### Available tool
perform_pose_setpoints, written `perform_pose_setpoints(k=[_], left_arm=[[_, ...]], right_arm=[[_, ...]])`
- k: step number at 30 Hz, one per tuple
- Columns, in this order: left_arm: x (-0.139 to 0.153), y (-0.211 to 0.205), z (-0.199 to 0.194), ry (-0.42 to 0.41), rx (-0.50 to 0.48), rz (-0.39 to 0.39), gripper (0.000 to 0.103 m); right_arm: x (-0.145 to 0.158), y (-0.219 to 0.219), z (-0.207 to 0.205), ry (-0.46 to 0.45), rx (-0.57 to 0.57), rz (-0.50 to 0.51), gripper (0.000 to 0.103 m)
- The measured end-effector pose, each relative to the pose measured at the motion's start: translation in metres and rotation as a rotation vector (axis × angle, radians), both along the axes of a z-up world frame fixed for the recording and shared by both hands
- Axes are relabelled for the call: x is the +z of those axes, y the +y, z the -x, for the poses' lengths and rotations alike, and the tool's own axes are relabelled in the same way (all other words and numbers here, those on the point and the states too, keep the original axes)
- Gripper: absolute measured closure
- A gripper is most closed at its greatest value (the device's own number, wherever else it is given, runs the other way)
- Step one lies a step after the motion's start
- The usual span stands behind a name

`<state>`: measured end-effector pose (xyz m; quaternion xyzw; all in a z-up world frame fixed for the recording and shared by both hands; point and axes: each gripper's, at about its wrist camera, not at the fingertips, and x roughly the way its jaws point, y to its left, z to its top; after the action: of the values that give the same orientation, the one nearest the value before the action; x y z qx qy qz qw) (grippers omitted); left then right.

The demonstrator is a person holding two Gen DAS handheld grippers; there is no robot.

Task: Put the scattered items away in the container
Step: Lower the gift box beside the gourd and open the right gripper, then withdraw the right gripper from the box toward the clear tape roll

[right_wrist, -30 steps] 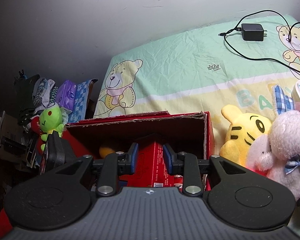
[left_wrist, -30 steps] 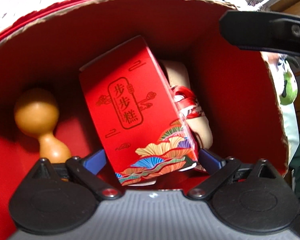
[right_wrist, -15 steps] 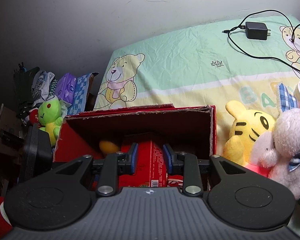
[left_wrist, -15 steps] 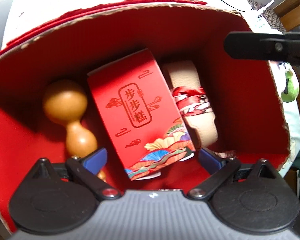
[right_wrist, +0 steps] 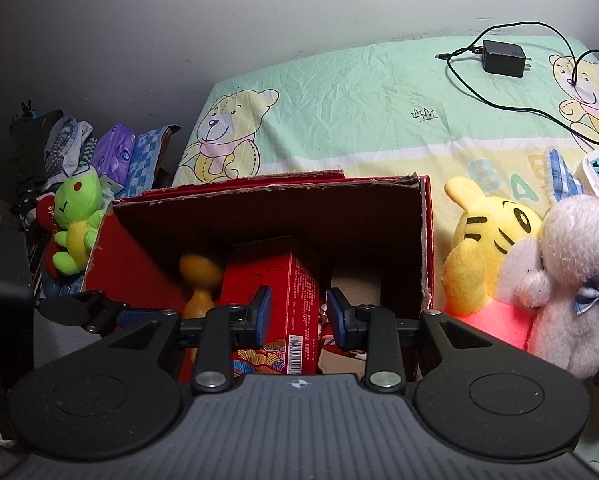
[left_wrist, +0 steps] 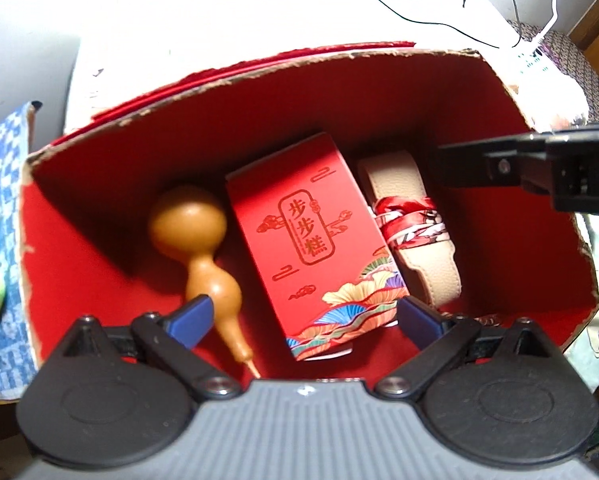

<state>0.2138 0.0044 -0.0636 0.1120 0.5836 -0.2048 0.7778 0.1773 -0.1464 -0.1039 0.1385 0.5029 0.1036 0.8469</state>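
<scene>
A red cardboard container point(left_wrist: 539, 240) stands on the bed, also in the right wrist view point(right_wrist: 425, 240). Inside lie a red printed box point(left_wrist: 303, 232), a tan gourd point(left_wrist: 195, 236) to its left and a beige strap with a red ribbon point(left_wrist: 415, 220) to its right. My left gripper point(left_wrist: 303, 318) is open and empty above the container's near side. My right gripper point(right_wrist: 298, 316) is open and empty above the container's near edge; the red box point(right_wrist: 275, 292) and gourd point(right_wrist: 198, 276) show behind it. The right gripper's arm also shows in the left wrist view.
A yellow tiger plush point(right_wrist: 487, 252) and a pale pink plush point(right_wrist: 571, 280) lie on the bed right of the container. A green plush point(right_wrist: 77, 220) sits at its left. A black charger with cable point(right_wrist: 503, 58) lies at the far right of the bed.
My left gripper has let go of the red box and pulled back up out of the container. The right gripper has drawn back a little.
</scene>
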Motion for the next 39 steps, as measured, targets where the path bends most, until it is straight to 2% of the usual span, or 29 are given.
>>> perform_pose_setpoints(k=[10,16,22,31,39], left_arm=[[0.015,0.007,0.024,-0.139,0.083,-0.043,0.009],[0.026,0.013,0.037,-0.193,0.175,-0.064,0.010],[0.043,0.012,0.057,-0.253,0.268,-0.088,0.017],[0.068,0.005,0.095,-0.325,0.359,-0.088,0.016],[0.077,0.002,0.131,-0.364,0.412,-0.097,0.009]], right_arm=[[-0.001,0.008,0.022,-0.005,-0.026,0.034,0.065],[0.002,0.009,0.032,-0.030,-0.006,0.020,0.065],[0.013,0.010,0.052,-0.068,0.024,0.018,0.065],[0.029,0.003,0.084,-0.142,0.061,0.026,0.065],[0.030,-0.001,0.113,-0.180,0.065,-0.007,0.064]])
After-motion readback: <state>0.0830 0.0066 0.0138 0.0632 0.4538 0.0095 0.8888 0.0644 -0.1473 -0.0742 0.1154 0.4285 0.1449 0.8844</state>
